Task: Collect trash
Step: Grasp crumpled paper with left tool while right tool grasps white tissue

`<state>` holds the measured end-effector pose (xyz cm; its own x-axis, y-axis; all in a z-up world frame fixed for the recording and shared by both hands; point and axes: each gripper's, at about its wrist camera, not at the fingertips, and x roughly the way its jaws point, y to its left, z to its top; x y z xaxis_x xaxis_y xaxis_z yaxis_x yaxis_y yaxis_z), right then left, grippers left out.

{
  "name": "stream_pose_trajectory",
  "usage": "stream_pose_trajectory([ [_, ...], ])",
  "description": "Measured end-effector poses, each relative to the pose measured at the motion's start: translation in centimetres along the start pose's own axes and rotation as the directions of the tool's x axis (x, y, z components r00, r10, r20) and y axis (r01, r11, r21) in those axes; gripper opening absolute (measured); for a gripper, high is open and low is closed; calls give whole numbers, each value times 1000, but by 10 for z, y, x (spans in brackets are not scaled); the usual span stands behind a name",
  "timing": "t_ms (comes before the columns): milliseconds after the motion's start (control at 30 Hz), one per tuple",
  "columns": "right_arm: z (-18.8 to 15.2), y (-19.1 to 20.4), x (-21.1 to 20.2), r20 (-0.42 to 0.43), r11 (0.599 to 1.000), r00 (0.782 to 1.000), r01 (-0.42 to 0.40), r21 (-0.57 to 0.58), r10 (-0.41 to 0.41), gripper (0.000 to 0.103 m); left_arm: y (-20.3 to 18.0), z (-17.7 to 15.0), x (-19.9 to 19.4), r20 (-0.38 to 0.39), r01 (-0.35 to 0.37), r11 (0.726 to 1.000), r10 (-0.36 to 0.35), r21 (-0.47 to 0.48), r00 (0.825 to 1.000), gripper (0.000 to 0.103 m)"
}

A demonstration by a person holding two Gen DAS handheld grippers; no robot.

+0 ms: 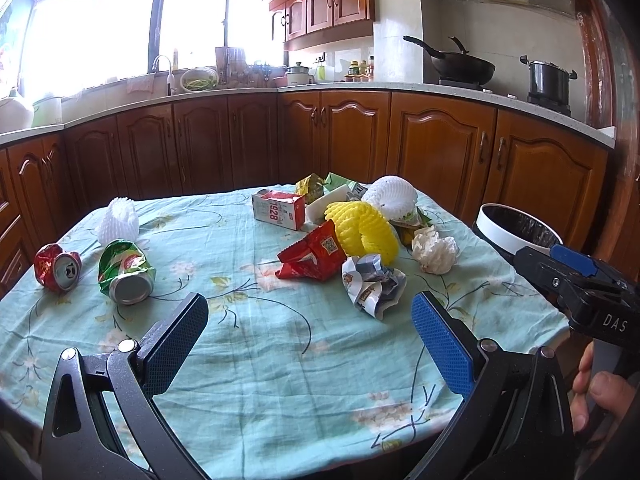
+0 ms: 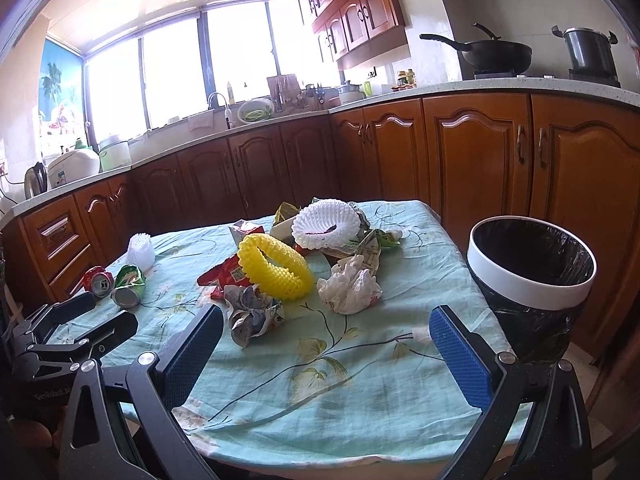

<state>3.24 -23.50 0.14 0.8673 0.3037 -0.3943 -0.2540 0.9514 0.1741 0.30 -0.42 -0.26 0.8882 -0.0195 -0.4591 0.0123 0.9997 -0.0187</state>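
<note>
Trash lies on a table with a floral green cloth (image 1: 280, 360). A crushed red can (image 1: 56, 266) and a crushed green can (image 1: 126, 272) lie at the left. A crumpled printed wrapper (image 1: 372, 286), a red snack bag (image 1: 314, 256), a yellow foam net (image 1: 366, 232), a white foam net (image 1: 394, 198), a white paper ball (image 1: 434, 254) and a red-white carton (image 1: 278, 208) sit mid-table. My left gripper (image 1: 310, 330) is open and empty above the cloth. My right gripper (image 2: 326, 346) is open and empty, near the printed wrapper (image 2: 252, 314). A white-rimmed bin (image 2: 532, 276) stands right of the table.
Another white foam net (image 1: 118, 218) sits at the far left of the table. Wooden cabinets (image 1: 440, 148) and a counter run behind. A wok (image 1: 460, 64) and a pot (image 1: 548, 80) sit on the stove. The right gripper's body (image 1: 580, 292) shows at the right edge.
</note>
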Motion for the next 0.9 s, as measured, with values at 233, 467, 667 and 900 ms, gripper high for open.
stream_pose_trajectory([
  [233,8,-11,25,-72,998,996,-53,34,55,97,0,7,21,-70,60,998,-60,-16,996,103],
  [467,19,-31,68,-182,993,980,-68,96,85,80,-15,22,58,-168,135,991,-134,-6,977,90],
  [667,21,-40,101,-254,992,964,-51,116,79,75,-24,24,92,-240,150,989,-149,-11,959,85],
  [900,17,-46,141,-349,988,931,-57,143,105,57,-28,20,134,-339,161,987,-161,-30,927,66],
])
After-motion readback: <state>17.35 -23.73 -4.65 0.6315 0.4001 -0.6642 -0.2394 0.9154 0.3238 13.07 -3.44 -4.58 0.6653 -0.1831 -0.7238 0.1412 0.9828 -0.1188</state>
